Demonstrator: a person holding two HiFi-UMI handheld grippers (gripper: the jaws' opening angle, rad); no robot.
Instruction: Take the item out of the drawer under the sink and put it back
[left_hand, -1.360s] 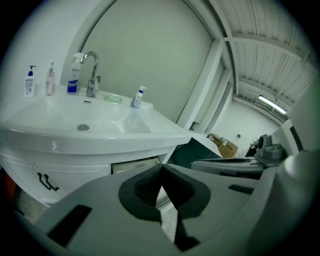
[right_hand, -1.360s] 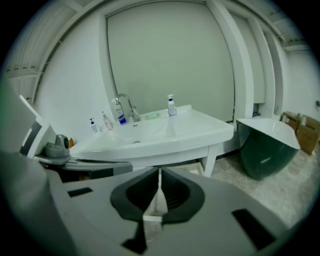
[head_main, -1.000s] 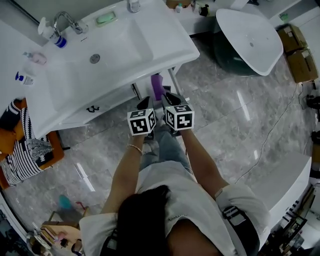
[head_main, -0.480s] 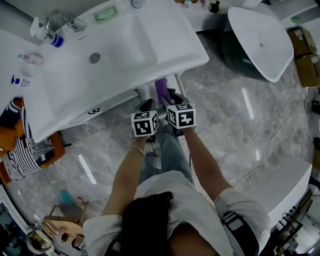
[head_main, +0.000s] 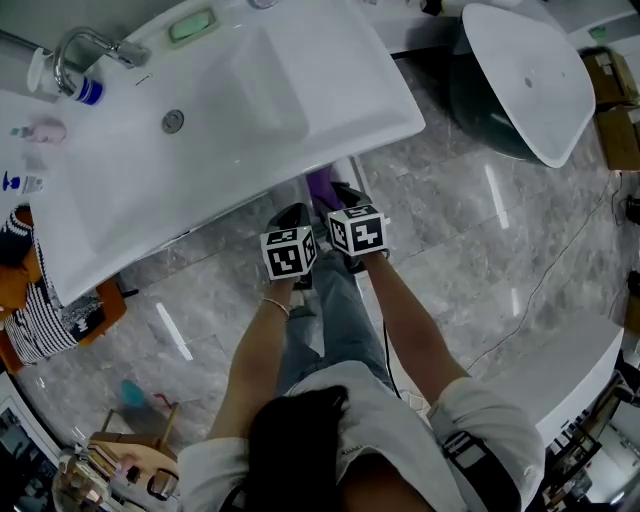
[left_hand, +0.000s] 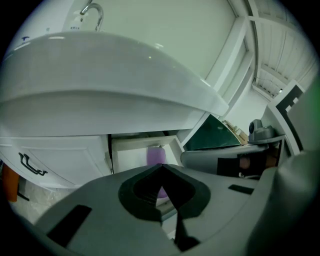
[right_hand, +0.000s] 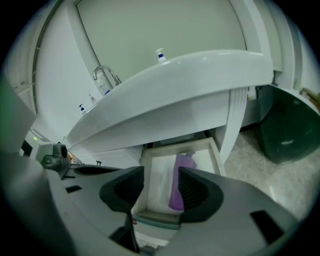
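Observation:
A purple bottle (right_hand: 178, 186) lies in the open white drawer (right_hand: 178, 147) under the sink (head_main: 230, 110). In the head view only the purple bottle's top (head_main: 320, 184) shows past the sink's rim. My right gripper (right_hand: 160, 187) hangs just in front of the drawer and points down at it. Its jaws have just been opening and stand open with nothing between them; the bottle lies beyond them. My left gripper (left_hand: 161, 169) is beside it, shut and empty, also aimed at the drawer (left_hand: 140, 145). Both marker cubes sit side by side below the sink, left gripper (head_main: 290, 215), right gripper (head_main: 345, 196).
Left of the drawer is a shut cabinet door with a black handle (left_hand: 30, 165). A tap (head_main: 90, 50), green soap (head_main: 190, 25) and small bottles (head_main: 40, 130) sit on the sink. A white basin on a dark stand (head_main: 530, 80) is at the right, a cable (head_main: 540, 280) on the marble floor.
Both grippers have sunk lower in front of the drawer and now reach under the sink's rim. The purple bottle stays in the drawer.

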